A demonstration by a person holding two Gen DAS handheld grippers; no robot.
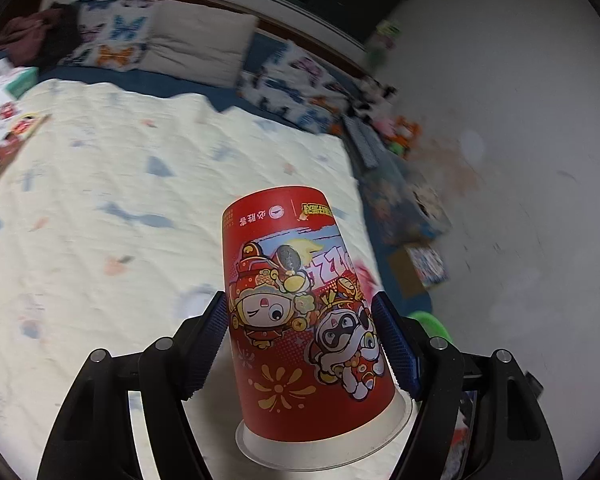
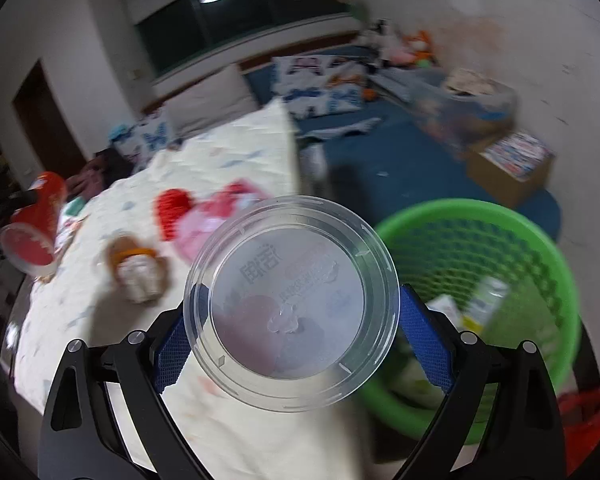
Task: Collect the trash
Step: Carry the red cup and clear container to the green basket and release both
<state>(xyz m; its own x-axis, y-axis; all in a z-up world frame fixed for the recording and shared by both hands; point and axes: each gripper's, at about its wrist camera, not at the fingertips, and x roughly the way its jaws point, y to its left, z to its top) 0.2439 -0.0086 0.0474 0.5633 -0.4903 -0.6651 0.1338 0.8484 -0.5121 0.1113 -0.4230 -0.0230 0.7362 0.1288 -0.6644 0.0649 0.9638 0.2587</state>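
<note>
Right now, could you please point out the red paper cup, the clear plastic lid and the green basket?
red paper cup (image 1: pixel 300 308): left wrist view, printed side wall.
clear plastic lid (image 2: pixel 288 300): right wrist view, flat centre.
green basket (image 2: pixel 480 236): right wrist view, inner mesh wall.

Bedroom. Wide bed with dark blue sheet, cream patterned quilt spread over it. Butterfly-print pillows and a plain beige cushion along the headboard. White scuffed wall. Dark window reflecting a ceiling lamp. Dark doorway at left.

blurred wrappers on the quilt, green basket partly behind clear lid
</note>
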